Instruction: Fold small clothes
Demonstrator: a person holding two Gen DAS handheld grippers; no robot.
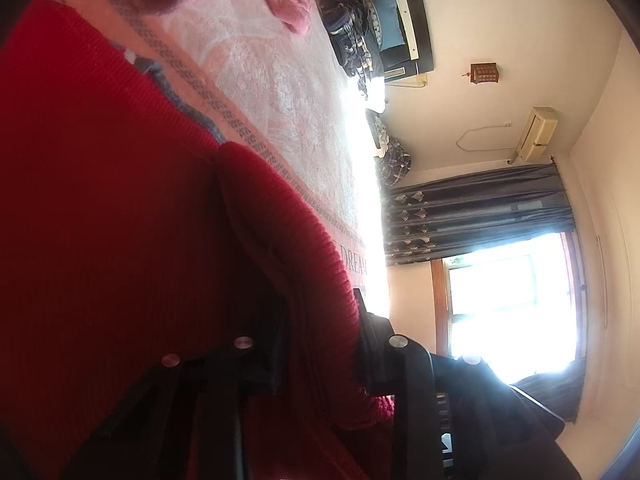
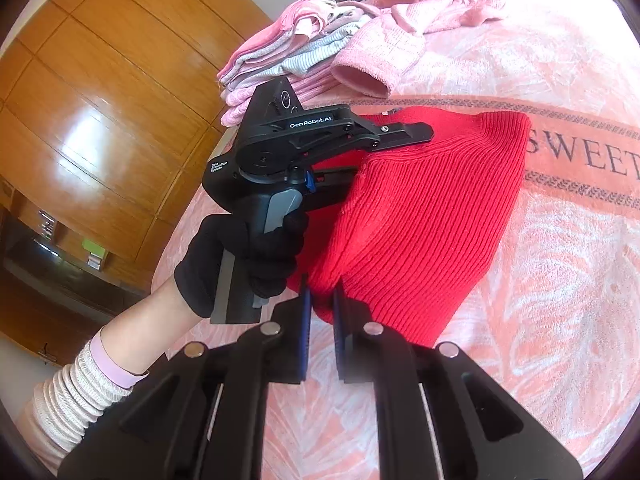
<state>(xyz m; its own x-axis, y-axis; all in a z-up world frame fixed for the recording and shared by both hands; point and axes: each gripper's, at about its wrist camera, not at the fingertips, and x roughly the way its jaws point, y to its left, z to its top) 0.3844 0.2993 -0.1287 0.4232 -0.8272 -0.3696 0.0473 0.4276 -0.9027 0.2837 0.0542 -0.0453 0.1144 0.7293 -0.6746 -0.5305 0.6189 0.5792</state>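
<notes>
Both grippers grip one red knit sweater (image 2: 420,216) lying on the pink bedspread (image 2: 560,280). The right gripper (image 2: 320,300) has its jaws narrow, pinching the sweater's near edge. The left gripper (image 2: 360,152), held by a black-gloved hand (image 2: 240,256), clamps a fold of the sweater's far side. One stack of folded clothes (image 2: 288,52) sits beyond

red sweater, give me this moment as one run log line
stage: mid fold | left gripper: shut on red sweater | right gripper: shut on its near edge | surface: pink bedspread | done pile: behind
</notes>
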